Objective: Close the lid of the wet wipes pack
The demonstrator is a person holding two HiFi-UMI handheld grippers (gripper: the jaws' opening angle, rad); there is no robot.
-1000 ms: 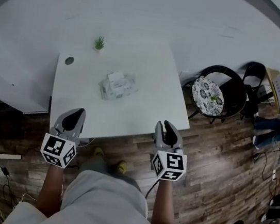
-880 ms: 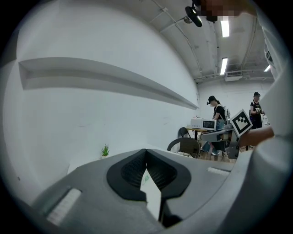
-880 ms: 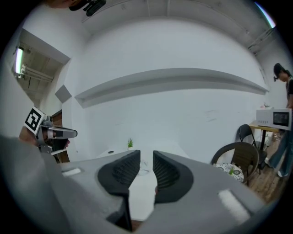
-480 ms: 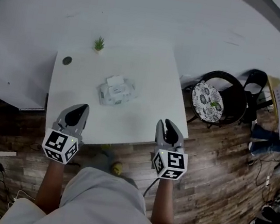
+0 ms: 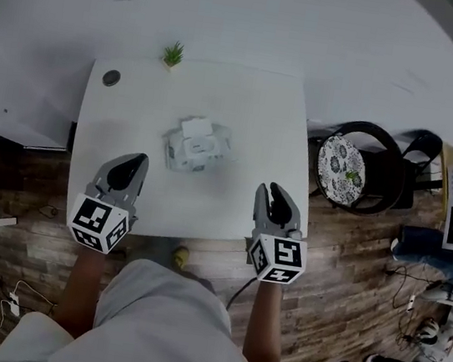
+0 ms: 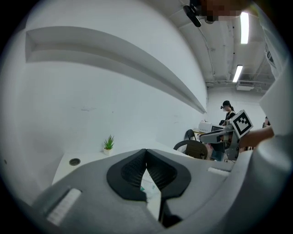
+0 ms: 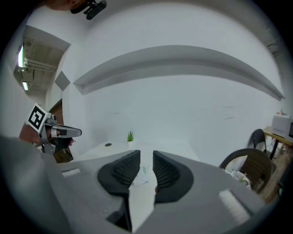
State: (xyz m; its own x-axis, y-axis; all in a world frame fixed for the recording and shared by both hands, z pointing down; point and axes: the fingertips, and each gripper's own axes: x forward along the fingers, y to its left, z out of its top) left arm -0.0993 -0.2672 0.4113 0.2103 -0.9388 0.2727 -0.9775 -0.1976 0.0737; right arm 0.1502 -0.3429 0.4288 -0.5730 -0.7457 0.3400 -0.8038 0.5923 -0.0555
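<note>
Currently, your left gripper (image 5: 134, 160) is pinched shut on nothing and your right gripper (image 5: 270, 191) has its jaws slightly parted and empty. Both hang over the near edge of the square white table (image 5: 253, 112). If you press the raised flap off-centre, the light, soft pack will probably skid rather than snap closed. The pale, soft plastic wet wipes pack (image 5: 195, 149) lies mid-table, its white lid (image 5: 194, 126) flipped up on the far side.

White table (image 5: 253, 112), whitish wet wipes pack (image 5: 196, 146), small green plant (image 5: 174, 53), brown wood-plank floor (image 5: 348, 270), black chair (image 5: 385, 149) with white floral cushion (image 5: 340, 168).
</note>
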